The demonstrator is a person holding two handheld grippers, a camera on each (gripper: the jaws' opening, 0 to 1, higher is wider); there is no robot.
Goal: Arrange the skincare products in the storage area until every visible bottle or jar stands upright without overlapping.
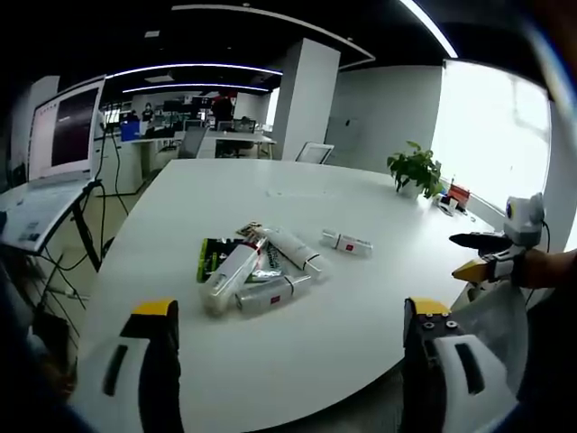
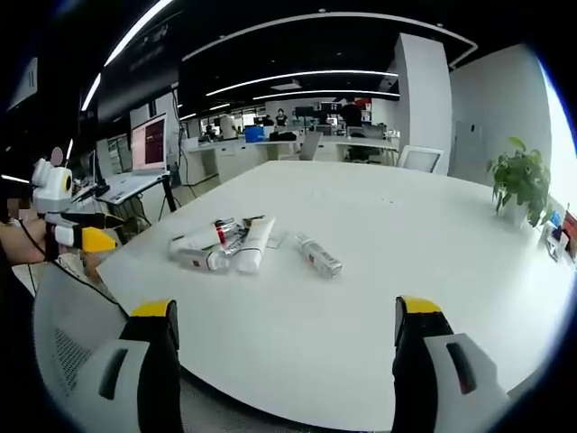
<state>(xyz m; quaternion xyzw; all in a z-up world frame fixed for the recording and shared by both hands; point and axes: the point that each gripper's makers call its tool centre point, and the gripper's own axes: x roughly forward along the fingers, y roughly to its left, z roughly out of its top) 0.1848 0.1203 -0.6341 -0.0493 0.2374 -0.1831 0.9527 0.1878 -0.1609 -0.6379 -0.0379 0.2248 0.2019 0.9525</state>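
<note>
From my left gripper [image 1: 288, 311] I look across a big white table [image 1: 361, 216] with its jaws spread wide and nothing between them. Going left to right there: a laptop [image 1: 54, 144] on a stand off the table's left edge, then the pile of skincare products [image 1: 257, 266] lying flat mid-table, tubes overlapping one another on a dark green packet [image 1: 212, 255]. A single small bottle [image 1: 347, 242] lies apart to the pile's right, and a potted plant [image 1: 415, 171] stands near the far edge. At the far right the right gripper [image 1: 487, 257] comes in, yellow-tipped.

From my right gripper [image 2: 284, 311], jaws also wide and empty, the other gripper's yellow tip shows far left. The pile [image 2: 225, 245] sits left of centre, smooth white tubes touching and crossing, none upright. The lone bottle [image 2: 318, 256] lies on its side, well apart to the right.
</note>
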